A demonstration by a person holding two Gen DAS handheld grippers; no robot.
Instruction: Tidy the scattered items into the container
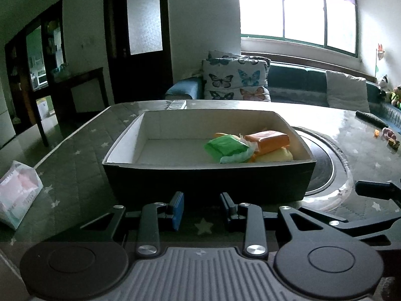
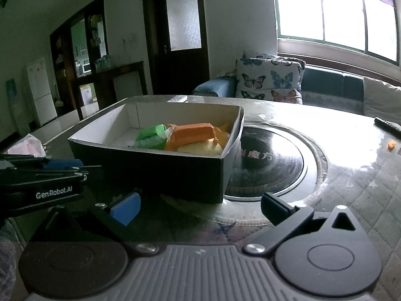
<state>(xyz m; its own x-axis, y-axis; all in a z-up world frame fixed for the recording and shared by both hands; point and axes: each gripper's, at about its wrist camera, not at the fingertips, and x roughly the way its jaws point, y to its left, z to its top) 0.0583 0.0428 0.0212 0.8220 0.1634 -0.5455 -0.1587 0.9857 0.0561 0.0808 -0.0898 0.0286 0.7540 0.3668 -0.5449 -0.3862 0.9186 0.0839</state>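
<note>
Left wrist: left tongs point(image 1: 201, 209) level, low over table point(image 1: 75, 175), jaws narrowly apart, empty, just before box point(image 1: 208, 175); green packet point(image 1: 226, 148) inside.
Right wrist: right tongs point(image 2: 198, 207) wide, empty, near box point(image 2: 150, 170) corner.

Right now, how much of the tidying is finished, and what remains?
Done: a green packet, an orange packet and yellow ones lie inside the box. In hand: nothing; the left hand-held gripper and right hand-held gripper are both open and empty. Left: a pink-and-white packet and small items on the table.
</note>
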